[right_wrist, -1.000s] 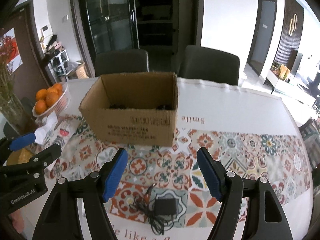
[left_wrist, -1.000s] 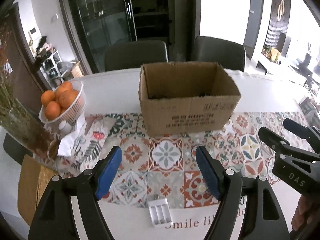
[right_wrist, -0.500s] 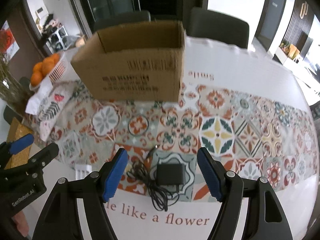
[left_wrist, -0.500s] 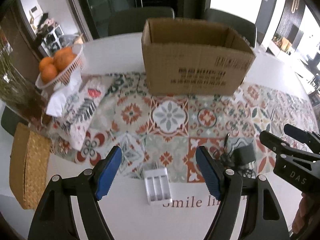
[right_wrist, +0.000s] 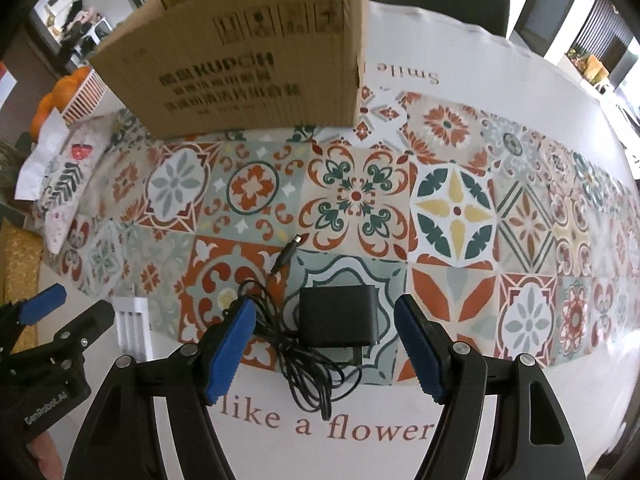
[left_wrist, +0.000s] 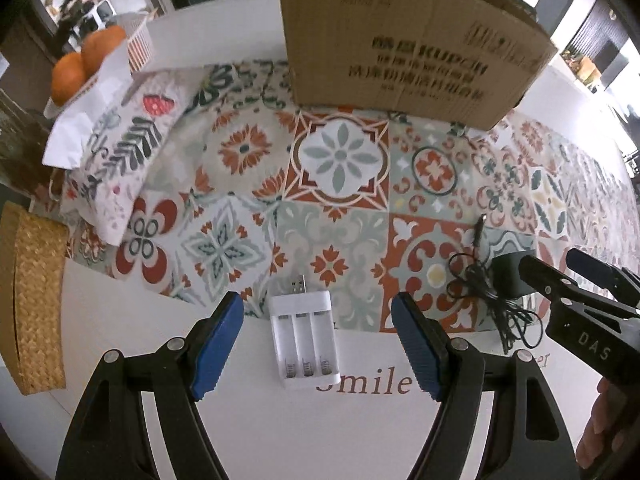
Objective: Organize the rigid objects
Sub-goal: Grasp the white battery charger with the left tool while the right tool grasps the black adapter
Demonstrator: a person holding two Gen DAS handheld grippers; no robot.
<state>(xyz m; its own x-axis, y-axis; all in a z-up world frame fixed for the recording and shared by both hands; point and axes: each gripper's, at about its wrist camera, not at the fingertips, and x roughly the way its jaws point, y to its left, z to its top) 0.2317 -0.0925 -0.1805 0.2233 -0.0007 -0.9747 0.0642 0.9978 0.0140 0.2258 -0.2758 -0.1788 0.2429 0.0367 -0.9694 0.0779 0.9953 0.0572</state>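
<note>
White charger [left_wrist: 304,340] — between spread left fingers [left_wrist: 218,346].

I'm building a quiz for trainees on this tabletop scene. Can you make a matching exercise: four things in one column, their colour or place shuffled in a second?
Things:
1. battery charger
2. power adapter
3. cardboard box
4. oranges

Descriptions:
A. black, with a tangled cord
B. in a white basket at the far left
C. white, three empty slots, between the left tool's fingers
D. brown, printed lettering, standing behind the other items

Pairs: 1-C, 2-A, 3-D, 4-B
</note>
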